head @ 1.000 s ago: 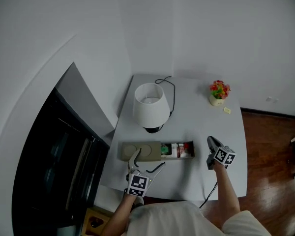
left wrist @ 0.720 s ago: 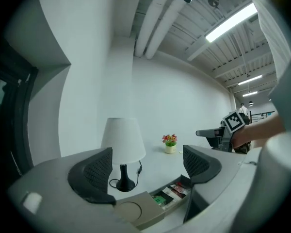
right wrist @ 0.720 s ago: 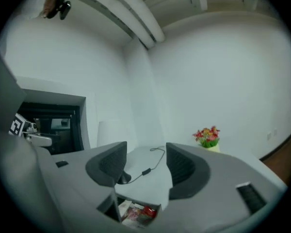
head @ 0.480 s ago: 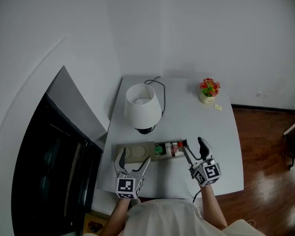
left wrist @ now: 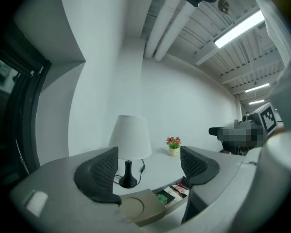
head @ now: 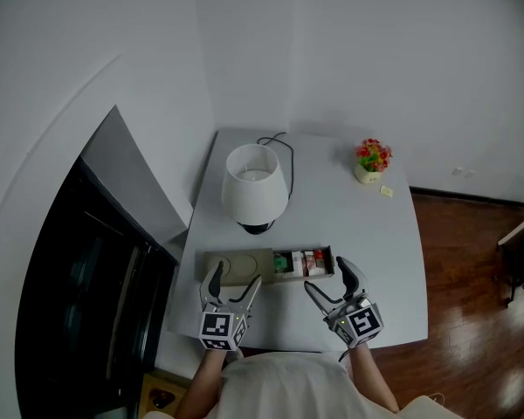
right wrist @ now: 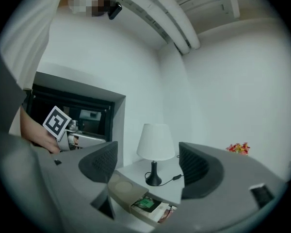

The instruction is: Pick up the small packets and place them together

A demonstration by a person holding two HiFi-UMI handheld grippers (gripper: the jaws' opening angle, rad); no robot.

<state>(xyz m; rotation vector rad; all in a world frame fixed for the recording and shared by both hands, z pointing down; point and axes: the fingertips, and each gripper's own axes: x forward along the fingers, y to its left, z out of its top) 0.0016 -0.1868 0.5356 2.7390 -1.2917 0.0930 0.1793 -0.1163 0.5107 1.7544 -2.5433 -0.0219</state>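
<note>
Packets (head: pixel 306 263) sit in a row in the tray (head: pixel 236 269) just before the lamp (head: pixel 255 186), with the row's long axis running across the bench (head: pixel 375 234). Left tool (head: pixel 236 278): jaws have just been closing but remain apart, empty. Right tool (head: pixel 327 278): jaws have just been opening, now wide, empty.

The right gripper (head: pixel 324 275) has swung in from the right side of the table (head: pixel 375 234) to just near of the right end of the tray (head: pixel 244 260), rolling as it came. Its jaws, shut before, have been opening and now stand wide with nothing between them. The left gripper (head: pixel 236 274) has eased back from the tray. Its jaws have narrowed but remain apart and empty.
</note>
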